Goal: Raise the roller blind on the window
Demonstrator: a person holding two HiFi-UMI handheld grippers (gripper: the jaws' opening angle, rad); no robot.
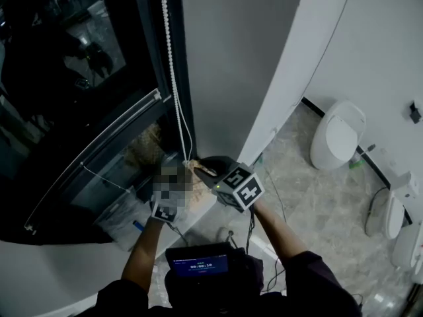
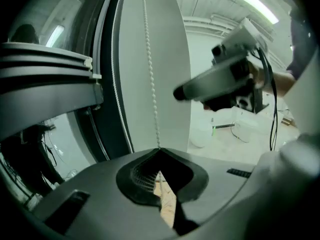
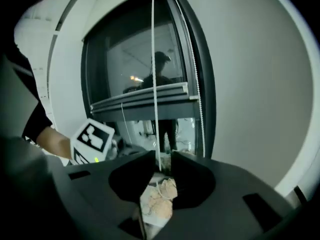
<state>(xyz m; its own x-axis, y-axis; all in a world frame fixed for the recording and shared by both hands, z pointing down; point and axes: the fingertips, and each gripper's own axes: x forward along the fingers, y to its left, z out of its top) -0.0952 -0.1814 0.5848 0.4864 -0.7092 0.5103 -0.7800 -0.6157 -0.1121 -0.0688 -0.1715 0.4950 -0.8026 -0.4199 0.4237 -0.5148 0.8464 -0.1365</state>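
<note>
While I stand near the tall dark-framed window [image 1: 149, 45], both my grippers are at the white bead chain [image 1: 173, 78] that hangs down along the right side of the frame. My left gripper [image 1: 180, 167] has its jaws closed together on the chain; in the left gripper view the chain [image 2: 151, 74] comes straight down and ends just at the point where the two dark jaws of this gripper [image 2: 159, 151] meet. My right gripper [image 1: 200, 167] is just beside it, on the right. Its jaws stand narrow, with a slim gap between them. In the right gripper view one strand of the chain [image 3: 154, 59] goes down into this gap of the gripper [image 3: 161, 159], close to the left jaw, and the gap looks wider than the chain.

The grey bottom bar of the roller blind [image 1: 99, 152] hangs partway on the window, to the left of the chain and higher than my grippers. Above the bar [image 3: 140, 96] the pane looks dark, and below it there is a brighter strip of glass. A plain white wall [image 1: 231, 58] is to the right of the frame. On the pale floor, far to the right, a white toilet [image 1: 338, 134] stands against the wall.
</note>
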